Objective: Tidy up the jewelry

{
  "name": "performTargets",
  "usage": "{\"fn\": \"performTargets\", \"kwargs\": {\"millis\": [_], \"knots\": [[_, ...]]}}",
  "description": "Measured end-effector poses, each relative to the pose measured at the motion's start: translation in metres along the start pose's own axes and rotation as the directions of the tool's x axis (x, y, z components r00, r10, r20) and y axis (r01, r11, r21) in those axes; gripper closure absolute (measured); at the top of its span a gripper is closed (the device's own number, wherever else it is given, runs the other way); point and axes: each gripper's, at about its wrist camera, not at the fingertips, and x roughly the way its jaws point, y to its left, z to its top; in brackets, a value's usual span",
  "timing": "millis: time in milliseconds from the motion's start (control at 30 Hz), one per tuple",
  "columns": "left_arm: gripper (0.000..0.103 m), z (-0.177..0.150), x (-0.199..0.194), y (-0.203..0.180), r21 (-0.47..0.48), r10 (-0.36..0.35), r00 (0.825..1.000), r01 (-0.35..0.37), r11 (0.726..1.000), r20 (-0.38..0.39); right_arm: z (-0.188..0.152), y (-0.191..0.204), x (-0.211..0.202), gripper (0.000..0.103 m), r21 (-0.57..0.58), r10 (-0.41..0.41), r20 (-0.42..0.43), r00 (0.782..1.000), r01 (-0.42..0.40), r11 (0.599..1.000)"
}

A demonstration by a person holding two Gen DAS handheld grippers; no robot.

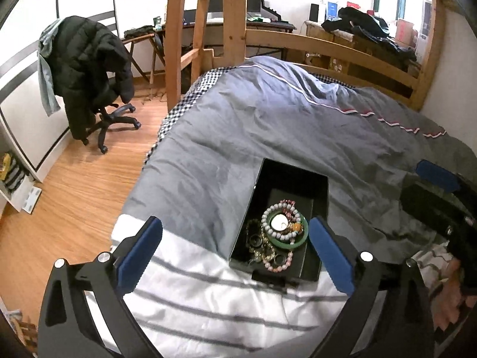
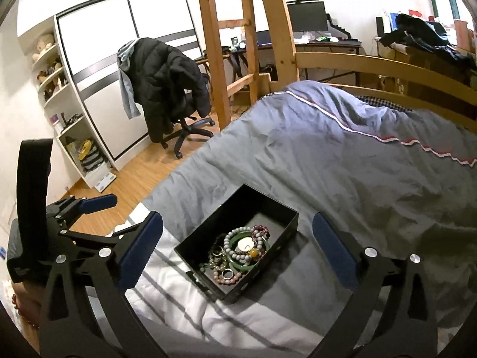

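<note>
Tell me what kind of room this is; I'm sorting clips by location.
Most likely a bedroom with a study corner: a black box of jewelry sits on a bed's grey duvet, under a wooden bunk frame, with a desk and monitor behind.

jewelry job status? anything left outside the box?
Done: bead bracelets, rings and green bangle all lie piled in the open black box on the bed. In hand: nothing; left tool and right tool both open, hovering. Left: no loose jewelry visible on the bedding.
</note>
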Motion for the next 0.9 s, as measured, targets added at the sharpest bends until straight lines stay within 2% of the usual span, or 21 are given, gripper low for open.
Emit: {"fn": "performTargets", "kwargs": {"millis": [233,500,700,900], "knots": [[0.006,-0.030,-0.020,0.000,0.023,0.013,1.000,-0.014,1.000,0.010,-0.016,-0.002,-0.027,0.004,0.013,-0.031,-0.010,0.999,0.032,0.999],[0.006,-0.067,-0.028,0.002,0.056,0.049,0.999,-0.049,0.997,0.002,-0.048,-0.009,-0.028,0.004,0.024,-0.040,-0.059,0.997,0.041,0.999],[0.006,-0.080,-0.028,0.000,0.083,0.045,0.998,-0.048,0.995,0.034,-0.063,-0.003,-0.034,0.004,0.000,-0.065,-0.067,0.996,0.065,0.998],[0.006,-0.086,-0.027,0.000,0.087,0.013,0.998,-0.018,0.996,0.063,-0.080,0.002,-0.030,0.004,-0.031,-0.080,-0.098,0.992,0.078,0.996]]}}
